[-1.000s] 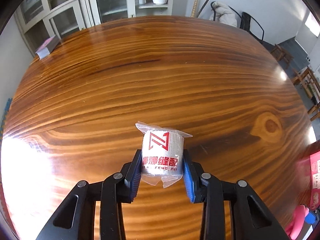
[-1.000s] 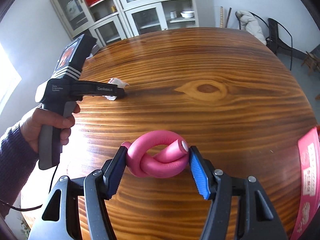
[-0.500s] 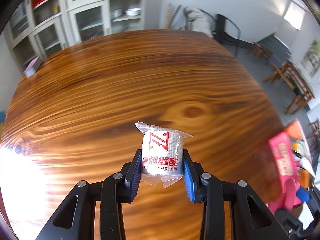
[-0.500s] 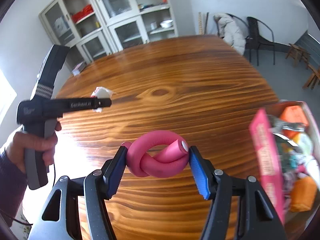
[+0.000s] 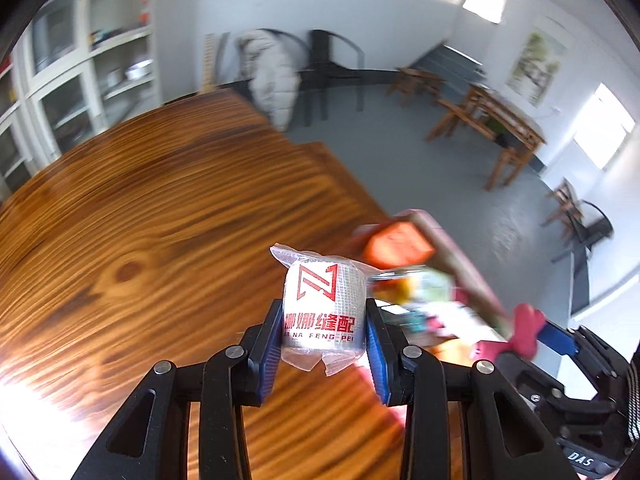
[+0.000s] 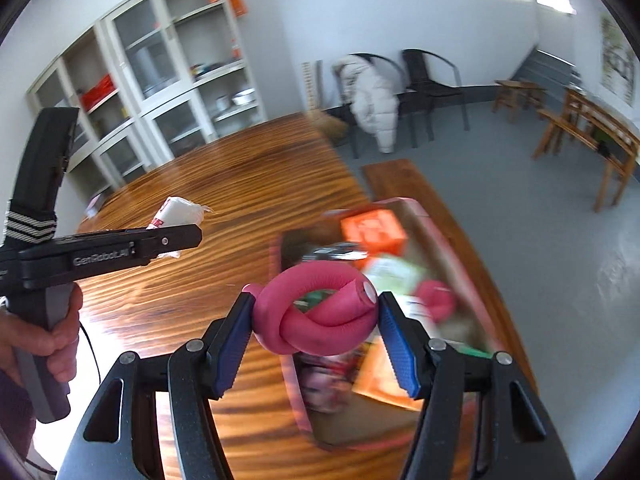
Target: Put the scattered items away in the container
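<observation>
Left wrist view: the left gripper (image 5: 325,344) is clamping a white roll (image 5: 325,306) wrapped in clear plastic, its blue pads pressing both sides, and holding it above the wooden worktop (image 5: 160,240). Red characters are showing on the wrap. Beyond the roll, the box (image 5: 460,256) is appearing smeared by blur; an orange block (image 5: 400,244) is recognisable in it, while the other contents are not separable. At the lower right, part of the right gripper (image 5: 540,330) is entering, cut off by the frame edge, with a pink piece at its tip.

Right wrist view: the right gripper (image 6: 316,320) is gripping a knotted pink foam tube (image 6: 316,316) between its pads, over the near end of the box (image 6: 424,216). The tube is hiding part of the contents, which are blurred. At left, a hand (image 6: 40,340) is holding the left gripper's handle; the roll (image 6: 176,216) is partly hidden behind its arm.
</observation>
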